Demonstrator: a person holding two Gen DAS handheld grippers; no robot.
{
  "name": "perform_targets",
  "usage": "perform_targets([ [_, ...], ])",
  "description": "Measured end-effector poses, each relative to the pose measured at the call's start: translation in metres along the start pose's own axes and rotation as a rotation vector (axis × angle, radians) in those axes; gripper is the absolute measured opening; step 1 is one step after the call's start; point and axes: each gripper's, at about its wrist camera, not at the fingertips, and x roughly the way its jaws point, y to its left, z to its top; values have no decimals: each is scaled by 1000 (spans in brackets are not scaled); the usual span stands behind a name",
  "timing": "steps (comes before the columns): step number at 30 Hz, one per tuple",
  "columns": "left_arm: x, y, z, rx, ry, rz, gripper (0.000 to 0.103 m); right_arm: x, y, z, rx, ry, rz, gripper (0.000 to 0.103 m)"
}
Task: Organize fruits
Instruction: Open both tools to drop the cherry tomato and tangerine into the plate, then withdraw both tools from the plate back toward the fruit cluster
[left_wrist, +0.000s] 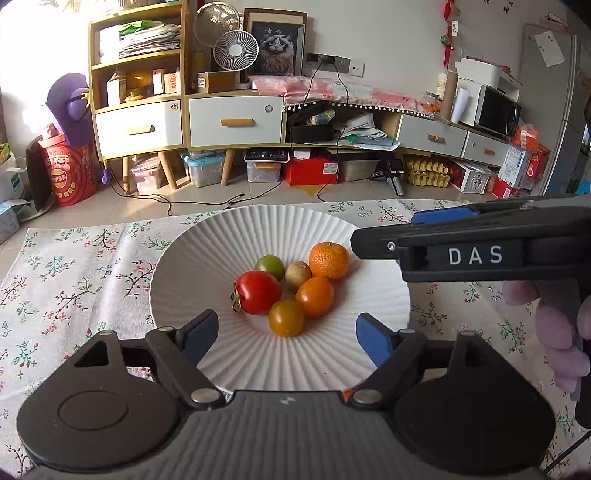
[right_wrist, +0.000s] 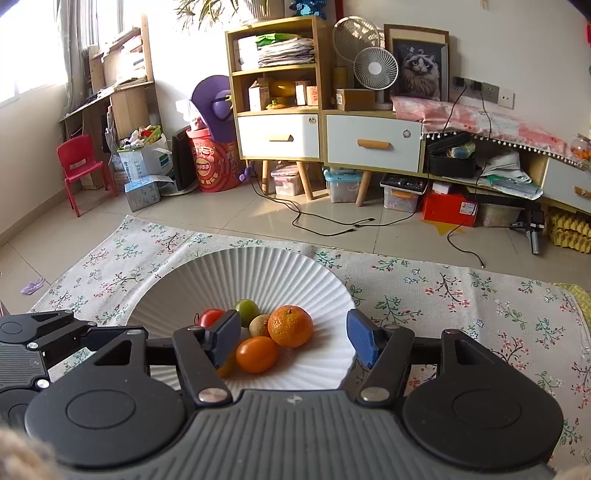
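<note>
A ribbed white plate (left_wrist: 207, 258) (right_wrist: 280, 273) on a floral cloth holds several fruits in a cluster: a red tomato (left_wrist: 258, 292), a green one (left_wrist: 269, 266), a brownish kiwi (left_wrist: 297, 274), a mandarin (left_wrist: 328, 260) (right_wrist: 290, 326), an orange tomato (left_wrist: 314, 296) (right_wrist: 256, 353) and a yellow-orange one (left_wrist: 286, 318). My left gripper (left_wrist: 286, 338) is open just above the plate's near side, nothing between its blue pads. My right gripper (right_wrist: 293, 338) is open above the plate's near side; the mandarin and orange tomato show between its pads, untouched. It also enters the left wrist view from the right (left_wrist: 461, 254).
The floral cloth (left_wrist: 74, 280) (right_wrist: 461, 306) covers the floor around the plate. Behind it lie tiled floor with black cables (right_wrist: 332, 221), a shelf unit with drawers (left_wrist: 184, 118), storage boxes and a red child's chair (right_wrist: 79, 166). A gloved hand (left_wrist: 554, 332) holds the right gripper.
</note>
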Motion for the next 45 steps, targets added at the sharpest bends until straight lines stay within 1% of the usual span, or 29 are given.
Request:
perform_targets([
  [8, -21, -1, -6, 8, 4, 17, 92, -20, -4, -6, 37, -8, -32, 78],
  [12, -34, -2, -13, 17, 12, 35, 96, -30, -4, -10, 54, -2, -44, 86],
  [13, -35, -2, -14, 18, 13, 38, 97, -32, -4, -11, 56, -2, -46, 87],
  [19, -47, -1, -21, 1, 37, 45, 97, -46, -5, -17, 78, 4, -68, 93],
  [21, -52, -1, -23, -5, 37, 53, 97, -50, -6, -20, 76, 4, -68, 97],
  [25, -59, -1, -30, -14, 49, 69, 97, -57, -5, -26, 68, 4, -77, 99],
  [28, -62, -1, -37, -20, 74, 93, 97, -62, -6, -34, 76, 6, -90, 102],
  [31, -63, 0, -42, -30, 96, 113, 97, -64, -6, -41, 84, 14, -80, 102],
  [34, -65, 1, -50, -44, 95, 110, 97, -67, -5, -48, 86, 27, -70, 102],
  [37, -66, -1, -57, -23, 102, 117, 97, -69, -2, -54, 83, 27, -71, 102],
  [41, -66, 2, -66, 4, 99, 145, 97, -65, 4, -63, 82, 34, -79, 103],
  [45, -61, 8, -73, -3, 111, 166, 97, -59, 8, -73, 69, 60, -82, 103],
])
